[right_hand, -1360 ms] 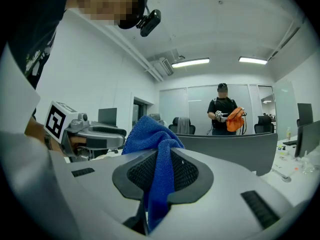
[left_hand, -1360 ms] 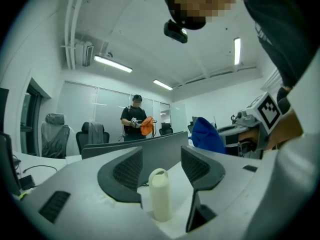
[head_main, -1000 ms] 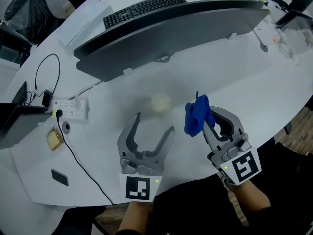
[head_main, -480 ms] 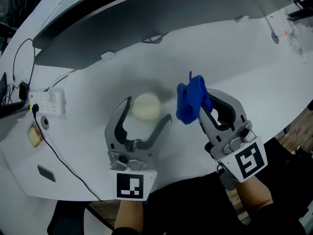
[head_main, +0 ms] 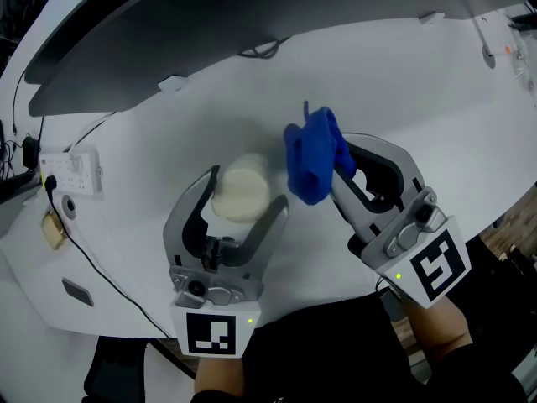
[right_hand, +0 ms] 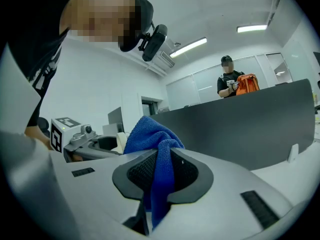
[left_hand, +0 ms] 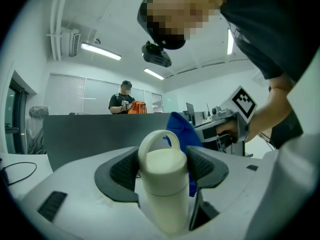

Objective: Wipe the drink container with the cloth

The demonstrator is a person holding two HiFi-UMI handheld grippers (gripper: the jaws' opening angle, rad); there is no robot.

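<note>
A cream drink container (head_main: 239, 196) with a loop handle stands upright on the white table (head_main: 436, 99). My left gripper (head_main: 247, 190) reaches around it, and its jaws have just been closing. In the left gripper view the container (left_hand: 162, 184) fills the gap, with both pads touching its lid sides. Just to its right, my right gripper (head_main: 336, 164) is shut on a bunched blue cloth (head_main: 310, 162). The cloth hangs close beside the container, and contact cannot be told. In the right gripper view the cloth (right_hand: 152, 144) is pinched between the pads.
The back of a wide dark monitor (head_main: 252, 23) runs across the table's far side. A white power strip (head_main: 71, 170) with a black cable (head_main: 109, 263) lies at the left, near a small dark block (head_main: 78, 292). The table's near edge is under my hands.
Both grippers moved forward and down toward the container. The left jaws now enclose it, where a second ago it stood ahead of them. The cloth came up beside it.
</note>
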